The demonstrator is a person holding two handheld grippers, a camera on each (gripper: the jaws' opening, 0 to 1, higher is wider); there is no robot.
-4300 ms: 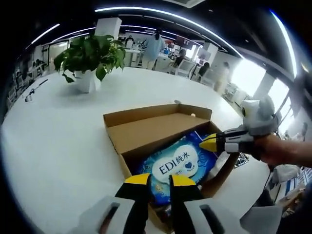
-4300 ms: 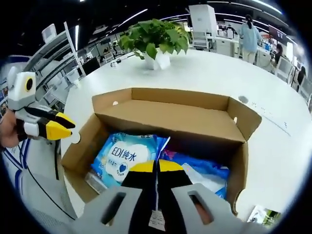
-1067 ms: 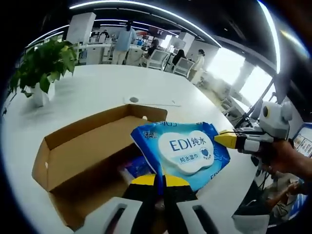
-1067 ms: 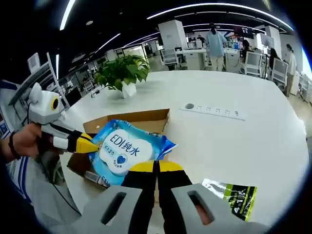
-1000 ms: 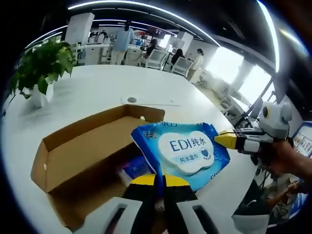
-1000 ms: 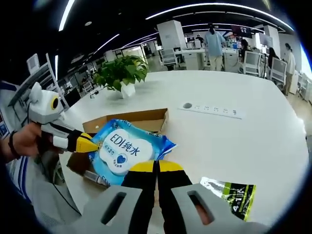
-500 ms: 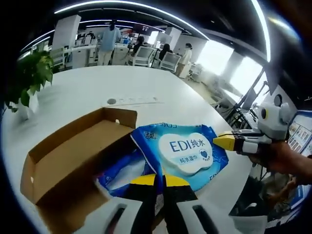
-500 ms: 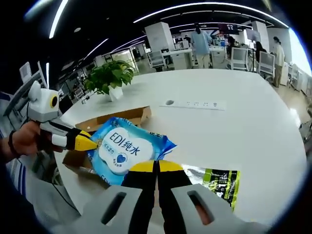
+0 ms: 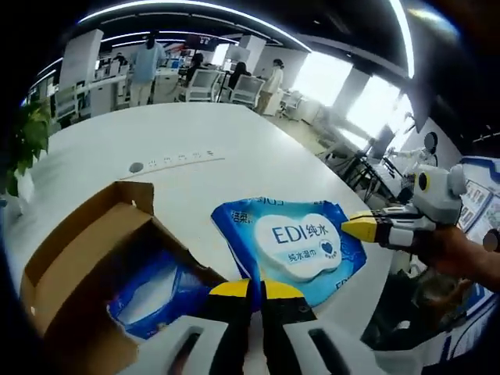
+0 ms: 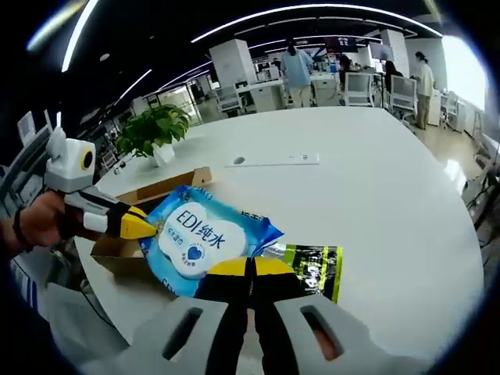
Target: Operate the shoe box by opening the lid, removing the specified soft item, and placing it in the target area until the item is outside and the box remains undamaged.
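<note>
On the white desk (image 9: 195, 141) stands the open cardboard shoe box (image 9: 74, 258). The blue wet wipes pack (image 9: 293, 244) hangs above the desk, outside the box, between both tongs: the left tongs (image 9: 250, 291) and right tongs (image 10: 250, 268) each pinch one edge. A green packet (image 10: 312, 269) lies nearby.

My left gripper (image 9: 255, 288) and right gripper (image 10: 250, 267) each have their yellow-tipped jaws pressed together on opposite edges of the wipes pack (image 9: 301, 242), holding it lifted between them, and my hand (image 10: 35, 222) is wrapped around the left gripper's handle at the side.
</note>
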